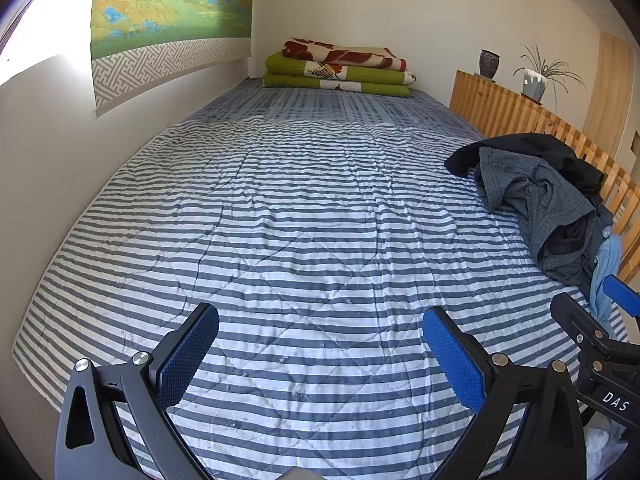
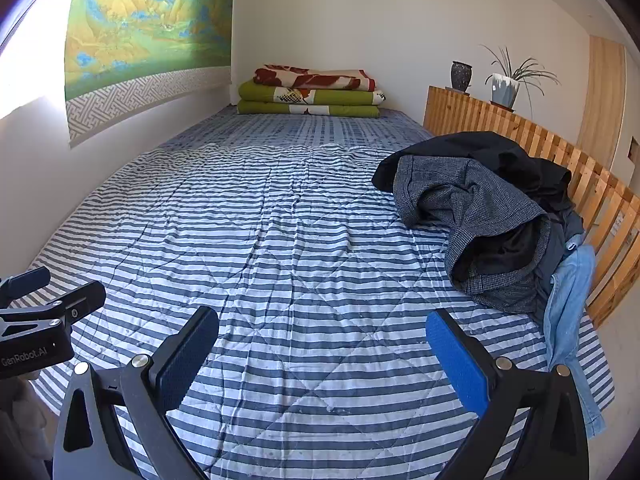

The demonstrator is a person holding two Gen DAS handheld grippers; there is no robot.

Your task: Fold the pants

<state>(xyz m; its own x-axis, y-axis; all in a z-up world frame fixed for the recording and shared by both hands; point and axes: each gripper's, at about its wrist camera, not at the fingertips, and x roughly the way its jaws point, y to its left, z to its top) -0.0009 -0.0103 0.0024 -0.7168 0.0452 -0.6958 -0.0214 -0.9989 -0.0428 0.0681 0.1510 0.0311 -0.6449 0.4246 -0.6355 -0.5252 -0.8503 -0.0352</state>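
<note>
Zero folds done; your left hand-held gripper (image 1: 320,360) and right hand-held gripper (image 2: 322,360) gape wide, empty, over the striped bed (image 2: 280,240); pants presumably in the clothes heap (image 2: 488,216) at the bed's right edge, untouched.

Both views are taken from the near end of the blue-and-white striped quilted bedspread (image 1: 304,216), angled downward along its length toward the stacked green and red folded blankets (image 1: 340,68) at the far wall. The right wrist view is set nearer the crumpled pile of dark grey and black garments (image 2: 480,208). The bedspread, blankets and pile are shared by both.
</note>
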